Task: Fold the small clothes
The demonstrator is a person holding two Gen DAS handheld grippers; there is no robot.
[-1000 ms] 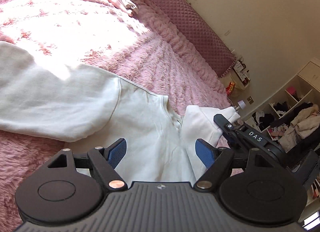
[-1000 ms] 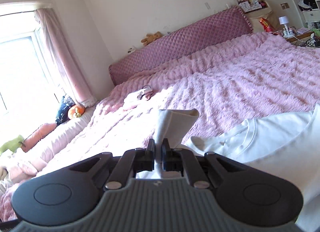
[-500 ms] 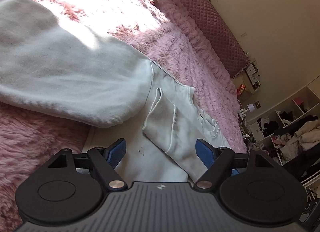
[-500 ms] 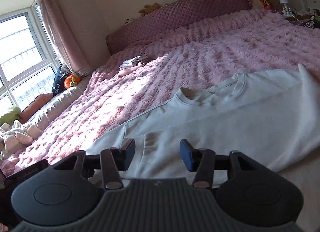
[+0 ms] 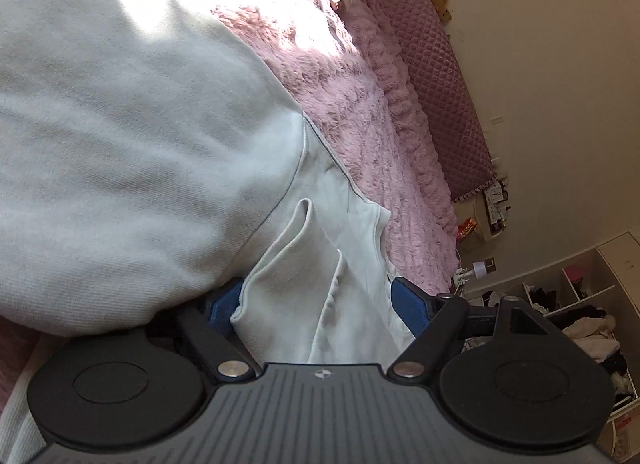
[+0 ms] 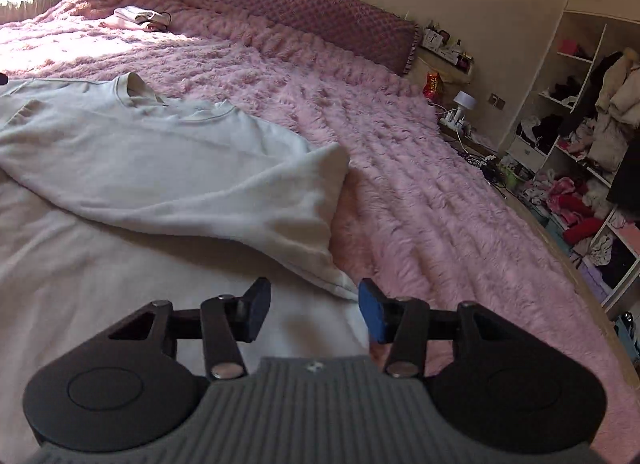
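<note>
1. The pink plush bedspread (image 6: 400, 151) carries the whole job, and the white sweatshirt (image 6: 132, 143) lies spread on its near left part, well short of the quilted headboard (image 6: 288, 11).
2. In the right wrist view the sweatshirt's neckline (image 6: 136, 89) sits at the far end, so the collar points away toward the headboard and the body runs near-to-far; that is its long axis. I judge it to be partly folded, with one layer laid across the body and ending in a corner (image 6: 336, 155) on the right.
3. In the left wrist view a folded sleeve (image 5: 120, 143) fills the left, and a narrow cuff-like fold (image 5: 296, 264) runs from near to far between the pads.
4. The left gripper (image 5: 316, 304) stands wide, its blue pads (image 5: 404, 304) on either side of that fold and not pinching it. To do this step well, close low on the fold's near edge, catching both layers, so nothing slips when lifted.
5. The right gripper (image 6: 312, 308) is also wide and empty, hovering over the near hem. It should take the matching edge so both sides travel together along the long axis.
6. A small heap of clothes (image 6: 138, 17) rests far off and is best left alone.
</note>
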